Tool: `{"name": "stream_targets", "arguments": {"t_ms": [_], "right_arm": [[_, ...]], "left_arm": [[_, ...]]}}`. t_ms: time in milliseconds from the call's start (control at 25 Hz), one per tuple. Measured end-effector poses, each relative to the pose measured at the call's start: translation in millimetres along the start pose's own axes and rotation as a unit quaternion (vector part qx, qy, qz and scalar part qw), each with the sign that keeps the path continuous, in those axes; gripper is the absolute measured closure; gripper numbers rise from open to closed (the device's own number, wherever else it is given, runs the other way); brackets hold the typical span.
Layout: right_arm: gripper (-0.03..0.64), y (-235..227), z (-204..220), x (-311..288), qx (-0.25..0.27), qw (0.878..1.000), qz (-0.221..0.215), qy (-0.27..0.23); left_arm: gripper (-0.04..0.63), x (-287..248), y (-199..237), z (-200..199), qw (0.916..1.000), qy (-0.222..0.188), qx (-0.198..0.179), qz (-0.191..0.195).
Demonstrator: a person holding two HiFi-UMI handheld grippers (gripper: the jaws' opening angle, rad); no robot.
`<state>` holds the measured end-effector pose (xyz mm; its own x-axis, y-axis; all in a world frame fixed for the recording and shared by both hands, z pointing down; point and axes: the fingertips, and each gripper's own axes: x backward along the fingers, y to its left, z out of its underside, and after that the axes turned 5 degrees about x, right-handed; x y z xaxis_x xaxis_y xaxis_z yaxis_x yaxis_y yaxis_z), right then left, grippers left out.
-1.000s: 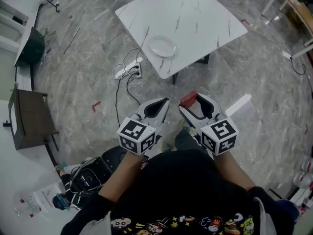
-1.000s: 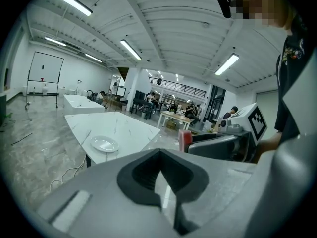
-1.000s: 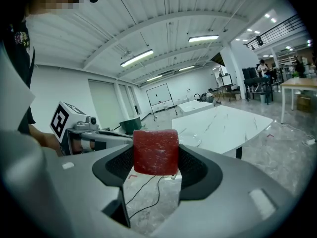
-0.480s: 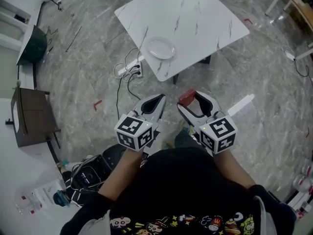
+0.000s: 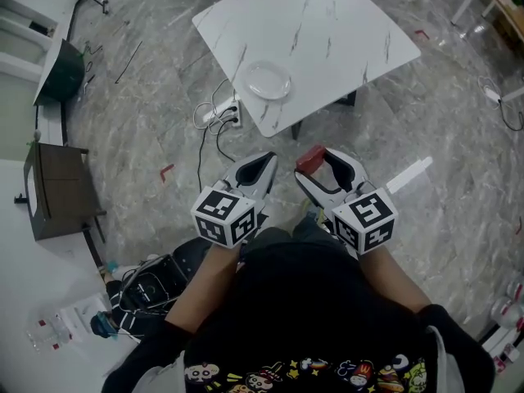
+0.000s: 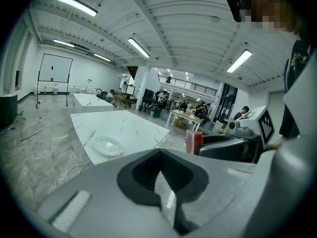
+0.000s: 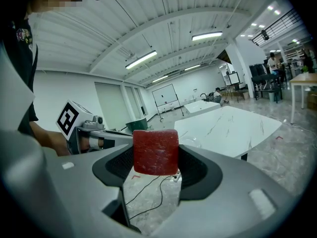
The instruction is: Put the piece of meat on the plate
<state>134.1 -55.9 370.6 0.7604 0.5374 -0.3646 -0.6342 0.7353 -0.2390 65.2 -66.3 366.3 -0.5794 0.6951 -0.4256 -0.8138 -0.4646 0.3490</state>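
Note:
A red block of meat is clamped at the tips of my right gripper, held in the air over the floor in front of the person. In the right gripper view the meat fills the gap between the jaws of that gripper. The white plate lies bare near the closest corner of the white marble table, well ahead of both grippers. My left gripper is shut with nothing in it, level with the right one. From the left gripper view the plate sits left of centre.
Beside the table's closest corner a power strip with white cables lies on the grey marble floor. A dark bench stands at the left, and a bag with cables sits by the person's feet. More tables and people show far off in the hall.
Both grippers have edged slightly forward toward the table, with the meat still held in the right one. Nothing was taken or let go.

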Motion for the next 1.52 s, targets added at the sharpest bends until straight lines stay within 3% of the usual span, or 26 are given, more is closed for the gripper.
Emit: {"name": "stream_targets", "arguments": {"t_ms": [720, 1520], "right_arm": [[0.313, -11.1, 7.4, -2.2, 0.004, 1.0, 0.007, 0.012], [0.313, -38.6, -4.0, -90.4, 0.011, 0.997, 0.028, 0.064]], "left_arm": [[0.595, -14.5, 10.2, -2.3, 1.0, -0.006, -0.003, 0.004], [0.595, -41.6, 95.8, -15.6, 0.9995, 0.004, 0.025, 0.02]]}}
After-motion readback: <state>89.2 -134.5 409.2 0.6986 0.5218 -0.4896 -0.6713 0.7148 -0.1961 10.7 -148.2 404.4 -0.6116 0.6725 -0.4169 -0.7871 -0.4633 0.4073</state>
